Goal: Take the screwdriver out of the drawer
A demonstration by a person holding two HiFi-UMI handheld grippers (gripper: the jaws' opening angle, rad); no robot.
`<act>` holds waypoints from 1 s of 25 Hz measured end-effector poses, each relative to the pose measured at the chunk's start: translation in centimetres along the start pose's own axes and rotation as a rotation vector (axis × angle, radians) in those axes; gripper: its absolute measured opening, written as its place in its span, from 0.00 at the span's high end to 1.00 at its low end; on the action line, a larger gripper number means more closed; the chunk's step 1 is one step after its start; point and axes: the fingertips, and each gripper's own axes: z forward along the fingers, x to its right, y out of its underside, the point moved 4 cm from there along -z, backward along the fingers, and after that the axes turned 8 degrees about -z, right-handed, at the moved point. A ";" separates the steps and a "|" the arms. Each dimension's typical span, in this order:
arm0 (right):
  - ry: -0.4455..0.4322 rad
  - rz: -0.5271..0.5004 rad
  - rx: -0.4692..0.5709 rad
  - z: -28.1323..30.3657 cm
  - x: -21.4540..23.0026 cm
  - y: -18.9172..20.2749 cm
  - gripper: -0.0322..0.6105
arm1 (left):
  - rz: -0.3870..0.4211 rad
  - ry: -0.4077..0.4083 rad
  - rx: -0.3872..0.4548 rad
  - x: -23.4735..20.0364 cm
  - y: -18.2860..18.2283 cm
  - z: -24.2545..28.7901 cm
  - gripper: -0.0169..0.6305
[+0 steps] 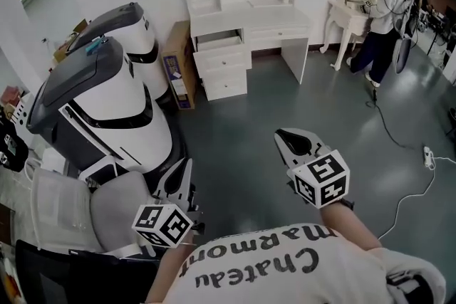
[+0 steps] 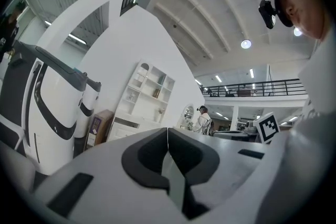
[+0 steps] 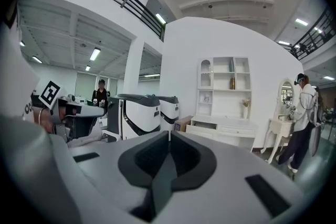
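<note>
A white desk [image 1: 249, 21] with a stack of drawers stands against the far wall, well ahead of me. Its top drawer [image 1: 219, 42] is pulled partly out; no screwdriver shows from here. My left gripper [image 1: 186, 166] is low at the left, jaws shut and empty, pointing toward the desk [image 2: 124, 128]. My right gripper [image 1: 282, 134] is held a little farther forward at the centre right, also shut with nothing in it. In the right gripper view the desk [image 3: 224, 126] lies beyond the closed jaws [image 3: 169, 134]. The left gripper view shows its jaws [image 2: 168, 131] pressed together.
Two large white-and-grey machines [image 1: 100, 103] fill the left side, with a cardboard box [image 1: 178, 75] between them and the desk. A grey chair [image 1: 114, 206] is beside my left gripper. A person [image 1: 385, 11] stands at a dressing table far right. A cable [image 1: 413, 203] and power strip [image 1: 428, 156] lie on the floor.
</note>
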 end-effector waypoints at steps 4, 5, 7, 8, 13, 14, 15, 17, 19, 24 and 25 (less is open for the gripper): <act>-0.027 0.041 0.000 0.7 0.9 1.0 0.90 | -0.013 -0.020 -0.018 0.0 0.7 0.8 0.94; -0.030 0.049 0.001 1.0 1.1 1.2 0.90 | -0.011 -0.023 -0.021 -0.1 0.7 1.0 0.94; -0.033 0.062 -0.003 1.7 1.5 1.7 0.90 | -0.007 -0.025 -0.030 -0.5 0.8 1.8 0.94; -0.033 0.071 -0.008 2.0 1.7 2.0 0.90 | -0.007 -0.022 -0.038 -0.7 1.0 2.2 0.94; -0.019 0.131 -0.035 4.2 3.2 3.3 0.90 | -0.020 0.006 -0.083 -2.1 1.5 5.8 0.94; -0.015 0.144 -0.040 4.8 3.6 3.5 0.90 | -0.025 0.013 -0.088 -2.6 1.5 6.8 0.94; -0.010 0.158 -0.045 5.6 4.1 3.7 0.90 | -0.030 0.020 -0.093 -3.1 1.4 7.8 0.94; -0.005 0.183 -0.058 7.3 5.0 4.0 0.90 | -0.042 0.029 -0.100 -4.3 1.3 9.7 0.94; -0.004 0.200 -0.068 9.2 5.6 3.9 0.90 | -0.059 0.034 -0.108 -5.7 0.9 11.4 0.94; 0.011 0.215 -0.071 15.0 7.4 2.6 0.90 | -0.063 0.067 -0.124 -9.1 -1.3 16.2 0.94; 0.011 0.217 -0.072 16.2 7.6 2.3 0.90 | -0.064 0.069 -0.128 -9.9 -1.9 17.1 0.94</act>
